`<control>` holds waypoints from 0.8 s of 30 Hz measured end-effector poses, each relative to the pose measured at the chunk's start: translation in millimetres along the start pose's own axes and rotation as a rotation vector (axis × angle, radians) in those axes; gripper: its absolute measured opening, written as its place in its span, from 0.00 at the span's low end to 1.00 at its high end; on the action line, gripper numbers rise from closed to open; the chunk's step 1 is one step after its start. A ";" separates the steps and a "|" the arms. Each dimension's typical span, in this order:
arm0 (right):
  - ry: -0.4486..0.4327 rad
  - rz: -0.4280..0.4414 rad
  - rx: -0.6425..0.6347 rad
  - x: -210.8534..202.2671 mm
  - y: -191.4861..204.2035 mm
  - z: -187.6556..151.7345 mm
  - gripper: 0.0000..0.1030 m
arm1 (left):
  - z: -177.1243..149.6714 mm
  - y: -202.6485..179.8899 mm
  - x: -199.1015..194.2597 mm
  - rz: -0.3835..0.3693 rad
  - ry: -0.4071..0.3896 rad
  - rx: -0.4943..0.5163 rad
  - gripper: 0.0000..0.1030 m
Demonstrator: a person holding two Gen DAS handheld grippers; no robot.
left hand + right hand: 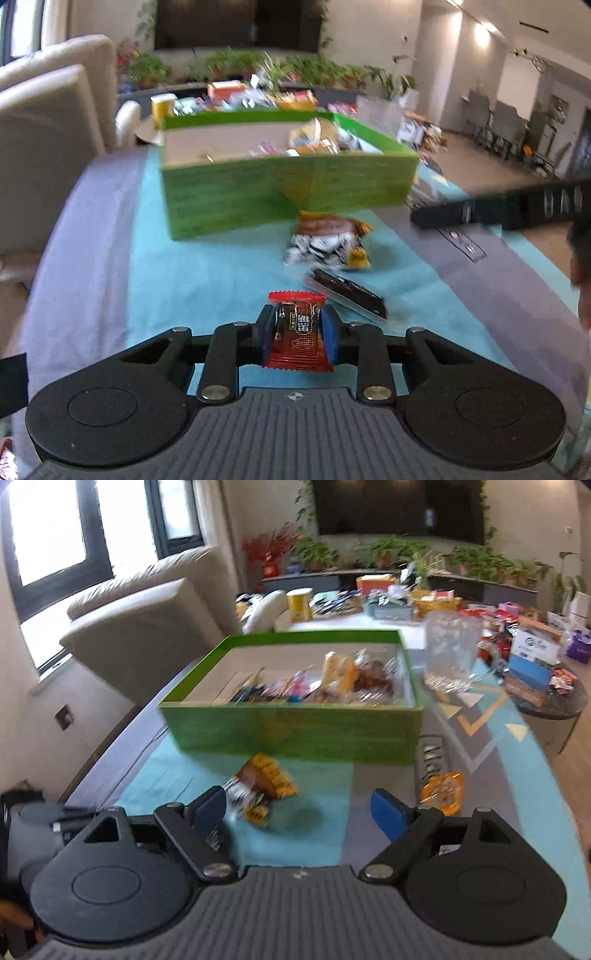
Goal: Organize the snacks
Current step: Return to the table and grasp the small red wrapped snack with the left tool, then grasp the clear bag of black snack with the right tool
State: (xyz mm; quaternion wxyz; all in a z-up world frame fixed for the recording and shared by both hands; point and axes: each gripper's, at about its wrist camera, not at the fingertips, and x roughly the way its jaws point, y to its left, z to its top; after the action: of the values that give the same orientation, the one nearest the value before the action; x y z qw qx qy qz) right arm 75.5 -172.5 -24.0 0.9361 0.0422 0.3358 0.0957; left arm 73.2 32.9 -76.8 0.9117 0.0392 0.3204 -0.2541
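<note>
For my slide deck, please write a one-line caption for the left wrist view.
Left gripper closed on a red-wrapped candy, with the green box of snacks ahead on the table.

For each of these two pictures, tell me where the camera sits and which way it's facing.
Left wrist: rides the left gripper, looking forward and down at the green box; its fingers pinch a red candy.
Right wrist: rides the right gripper, facing the green box; jaws open, empty.
Shared: the box and the brown snack bag.
</note>
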 end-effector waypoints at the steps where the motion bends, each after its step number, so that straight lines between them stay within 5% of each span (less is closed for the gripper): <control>1: 0.013 0.020 -0.010 2.7 3.7 -3.0 0.57 | -0.3 1.4 -4.7 0.020 -0.015 -0.002 0.24; 6: 0.096 0.088 -0.122 27.5 34.8 -18.6 0.57 | -0.6 20.0 -19.9 0.061 -0.037 -0.051 0.24; 16: 0.112 0.048 -0.217 50.8 57.1 -30.0 0.57 | -4.4 39.7 -27.1 0.086 -0.053 -0.112 0.24; 18: 0.118 0.044 -0.208 47.3 56.0 -27.3 0.42 | -3.5 39.0 -25.5 0.074 -0.051 -0.119 0.24; 24: 0.107 0.051 -0.182 37.3 55.4 -20.8 0.39 | 0.0 34.6 -24.3 0.043 -0.056 -0.115 0.24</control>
State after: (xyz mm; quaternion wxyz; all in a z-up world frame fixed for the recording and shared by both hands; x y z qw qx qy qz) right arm 82.1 -110.3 -55.3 0.9140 -0.0397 0.3740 0.1519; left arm 73.9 73.5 -65.2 0.9264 -0.0135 0.3077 -0.2165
